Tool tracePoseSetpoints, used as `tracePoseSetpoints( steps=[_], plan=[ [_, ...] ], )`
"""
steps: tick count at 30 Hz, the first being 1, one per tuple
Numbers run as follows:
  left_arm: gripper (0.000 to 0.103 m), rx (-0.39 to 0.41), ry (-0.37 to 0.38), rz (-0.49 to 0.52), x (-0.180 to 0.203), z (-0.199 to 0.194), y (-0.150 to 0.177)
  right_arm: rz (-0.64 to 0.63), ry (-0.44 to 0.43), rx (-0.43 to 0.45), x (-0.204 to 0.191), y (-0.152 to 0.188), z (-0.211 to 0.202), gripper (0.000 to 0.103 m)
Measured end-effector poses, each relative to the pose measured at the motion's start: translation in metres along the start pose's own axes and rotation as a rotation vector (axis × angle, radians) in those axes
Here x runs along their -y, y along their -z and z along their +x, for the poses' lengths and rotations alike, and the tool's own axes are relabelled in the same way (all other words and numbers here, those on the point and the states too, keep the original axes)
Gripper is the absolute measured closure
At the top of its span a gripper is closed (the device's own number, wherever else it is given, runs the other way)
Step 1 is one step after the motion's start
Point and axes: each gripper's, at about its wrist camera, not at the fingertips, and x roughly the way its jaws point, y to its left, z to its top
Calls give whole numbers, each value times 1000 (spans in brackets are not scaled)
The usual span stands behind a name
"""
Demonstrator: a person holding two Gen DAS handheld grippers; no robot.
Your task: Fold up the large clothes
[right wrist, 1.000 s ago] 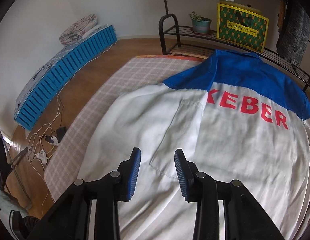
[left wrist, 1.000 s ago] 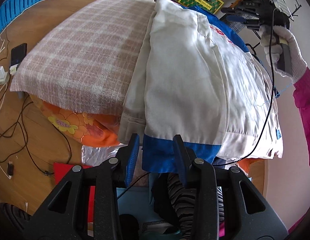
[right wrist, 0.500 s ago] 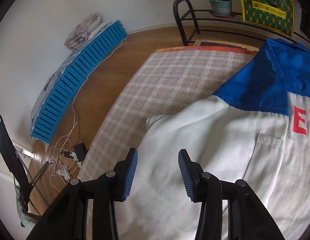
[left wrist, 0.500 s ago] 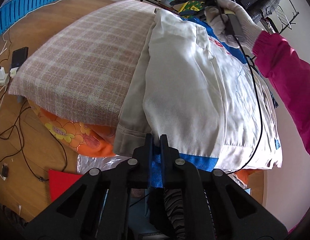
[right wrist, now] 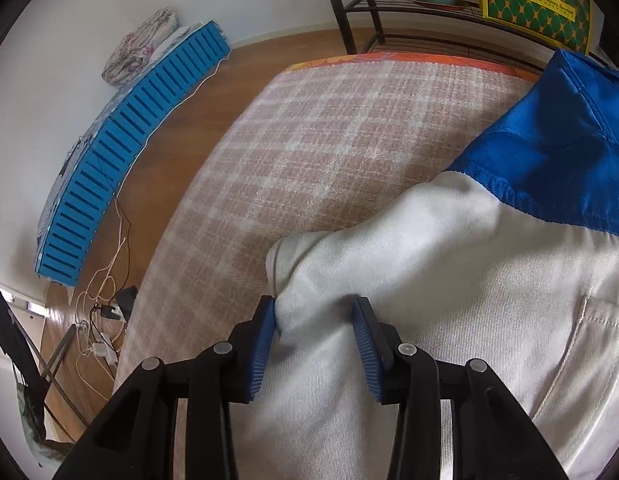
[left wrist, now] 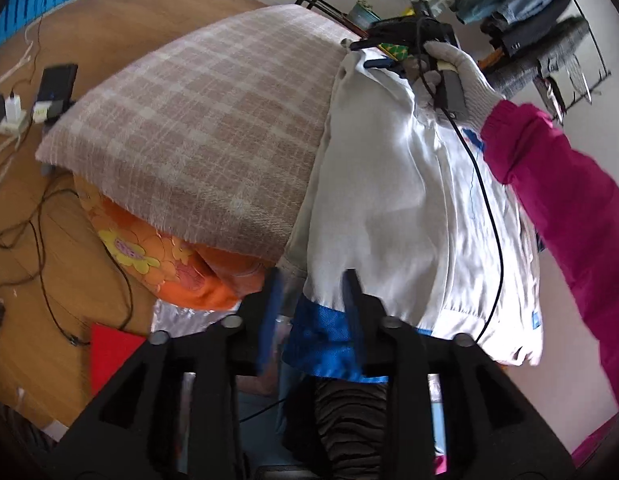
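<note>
We see white shirt (left wrist: 393, 200) with blue hem (left wrist: 321, 340) lying on checked blanket (left wrist: 197, 120), along its right side. Left gripper (left wrist: 309, 292) at near edge of blanket: jaws just opened, stand apart, blue hem between them, pads not pressing it. Right gripper (right wrist: 315, 320) at far end of shirt, over white fold beside blanket: jaws just closed a bit, pads (right wrist: 265, 332) touch cloth at sides, not pinching. Gloved hand (left wrist: 453, 72), pink sleeve (left wrist: 557, 184) above shirt.
</note>
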Motion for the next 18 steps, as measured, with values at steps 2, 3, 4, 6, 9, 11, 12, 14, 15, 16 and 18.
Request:
tracePoseSetpoints(
  steps=[2, 3, 4, 6, 9, 11, 12, 14, 15, 16, 18],
  plan=[
    [45, 6, 34, -71, -14, 3, -2, 12, -9, 0, 0, 2, -10, 56],
    [45, 6, 43, -91, -20, 5, -4, 4, -11, 0, -2, 4, -16, 56],
    [45, 7, 50, -104, -24, 7, -6, -2, -20, -2, -3, 8, -24, 56],
    [45, -4, 95, -142, -34, 13, -11, -11, -76, -9, -4, 18, -39, 51],
    [45, -42, 163, -199, -44, 29, -17, -51, -108, -19, -3, 39, -59, 49],
    [45, -63, 191, -211, -44, 40, -22, -78, -101, -33, 0, 53, -66, 49],
    [45, -74, 207, -214, -43, 45, -24, -83, -102, -42, 2, 59, -68, 49],
    [45, -106, 231, -207, -39, 52, -26, -94, -101, -61, 5, 69, -68, 49],
    [45, -125, 235, -195, -36, 54, -26, -104, -88, -68, 6, 73, -67, 49],
    [45, -138, 231, -181, -32, 55, -26, -116, -70, -72, 7, 76, -65, 49],
    [48, -142, 208, -150, -25, 52, -24, -119, -48, -82, 9, 80, -60, 49]
  ],
)
